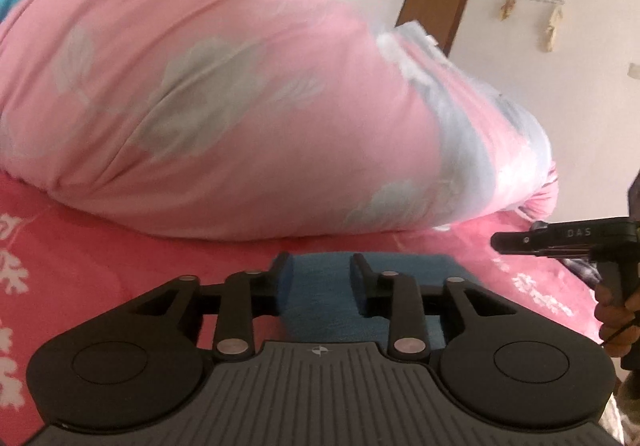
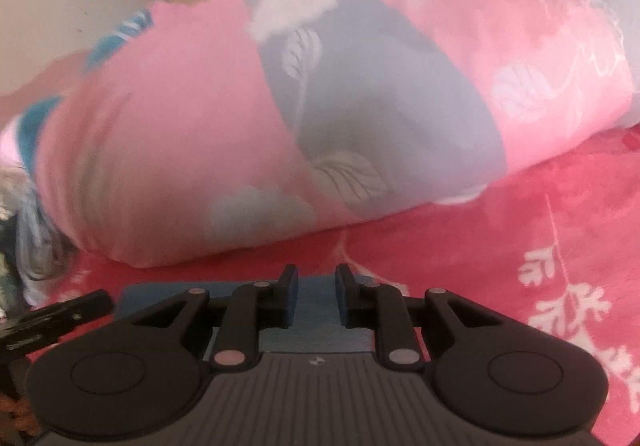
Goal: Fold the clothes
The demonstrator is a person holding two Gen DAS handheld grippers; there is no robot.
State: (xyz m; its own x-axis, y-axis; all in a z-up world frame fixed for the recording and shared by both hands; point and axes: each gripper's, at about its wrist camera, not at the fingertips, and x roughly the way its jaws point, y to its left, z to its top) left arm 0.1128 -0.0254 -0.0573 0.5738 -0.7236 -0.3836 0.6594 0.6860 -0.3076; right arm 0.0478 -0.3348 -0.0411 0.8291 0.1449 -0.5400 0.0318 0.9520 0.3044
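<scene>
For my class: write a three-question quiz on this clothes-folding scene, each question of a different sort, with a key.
1. True or false: the blue cloth lies on the red bedspread, under the left gripper.
2. Behind the cloth lies: A) a wooden crate, B) a pink quilt, C) a laundry basket.
3. Fill in: in the left view, the right gripper shows at the ___ edge of the picture.

Key: 1 true. The cloth shows through the gap between the jaws, and the pads do not press on it. 2 B. The quilt is pink with grey and white leaf prints. 3 right. A hand holds its grip.
</scene>
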